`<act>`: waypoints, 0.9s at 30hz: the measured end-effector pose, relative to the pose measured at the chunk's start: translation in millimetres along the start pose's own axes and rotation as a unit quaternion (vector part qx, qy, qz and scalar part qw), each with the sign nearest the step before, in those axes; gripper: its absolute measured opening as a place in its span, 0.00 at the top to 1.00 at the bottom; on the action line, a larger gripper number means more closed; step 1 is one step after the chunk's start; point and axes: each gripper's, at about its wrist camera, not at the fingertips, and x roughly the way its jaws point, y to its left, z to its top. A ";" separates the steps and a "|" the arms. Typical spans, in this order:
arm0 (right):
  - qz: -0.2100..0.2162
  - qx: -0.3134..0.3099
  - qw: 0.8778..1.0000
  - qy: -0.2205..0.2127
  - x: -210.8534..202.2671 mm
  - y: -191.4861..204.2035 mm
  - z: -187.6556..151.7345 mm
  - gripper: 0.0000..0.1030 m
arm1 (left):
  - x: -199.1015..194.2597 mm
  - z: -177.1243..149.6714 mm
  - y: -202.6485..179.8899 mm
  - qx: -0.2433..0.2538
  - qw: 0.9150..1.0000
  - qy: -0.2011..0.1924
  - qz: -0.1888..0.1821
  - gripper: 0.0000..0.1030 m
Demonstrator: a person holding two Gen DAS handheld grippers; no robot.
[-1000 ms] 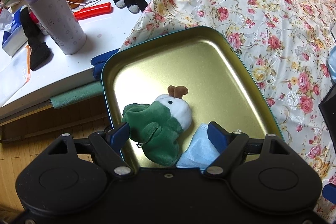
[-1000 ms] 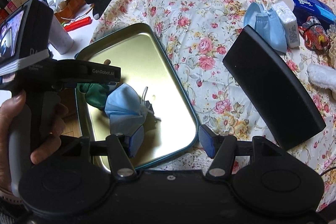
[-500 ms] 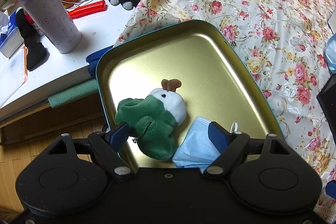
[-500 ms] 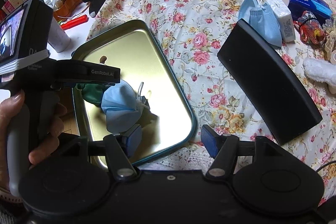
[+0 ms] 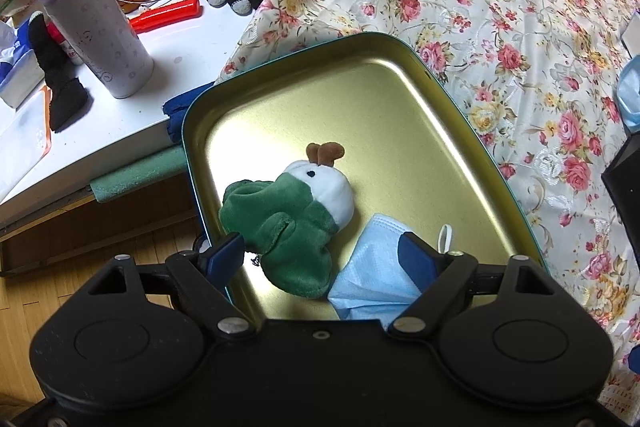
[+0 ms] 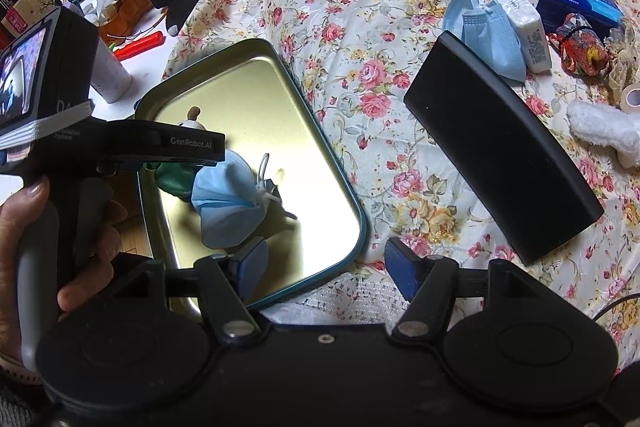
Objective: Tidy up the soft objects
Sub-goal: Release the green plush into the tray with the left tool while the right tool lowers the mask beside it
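A: Where the shallow gold-lined metal tray with a teal rim [image 5: 404,45] sits on the flowered cloth [image 5: 500,7], two soft things lie in its near half: a small green plush toy with a white head and brown antlers [image 5: 288,215], and a crumpled pale blue pleated face mask [image 5: 372,267] touching its right side.

B: Which way does the plush point?

A: Long axis slants across the tray. White head and antlers toward the far rim, green body toward the near left corner. It lies flat on the tray floor.

B: Left gripper [image 5: 324,251]?

A: Released. Jaws have just been opening; they straddle the plush's lower end and the mask. Neither pad presses the plush. The right finger [image 5: 416,255] overlaps the mask; contact unclear.

B: Right gripper [image 6: 324,263]?

A: Also released, jaws just been opening, nothing between them but the tray's near corner and cloth.

B: Hidden parts?

A: From the right wrist view the left tool and the hand [image 6: 24,227] holding it cover most of the plush; only a green patch and antler tips show. From the left wrist view the mask's lower edge is cut off by the gripper body. More blue masks [image 6: 484,31], a black curved slab [image 6: 500,163] and a white fluffy item [image 6: 604,131] lie well apart on the cloth.
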 end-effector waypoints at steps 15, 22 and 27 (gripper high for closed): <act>0.002 0.012 1.000 -0.007 -13.1 -5.0 -8.0 0.32 | 0.8 -4.6 1.8 0.004 1.000 0.004 0.007 0.22; 0.003 0.016 1.000 -0.006 -16.6 -6.5 -12.9 0.31 | 0.7 -10.4 -1.9 0.016 1.000 0.008 0.004 0.22; 0.004 0.020 1.000 -0.010 -22.9 -9.2 -15.6 0.30 | 0.0 -13.7 -6.2 0.027 1.000 0.007 0.005 0.22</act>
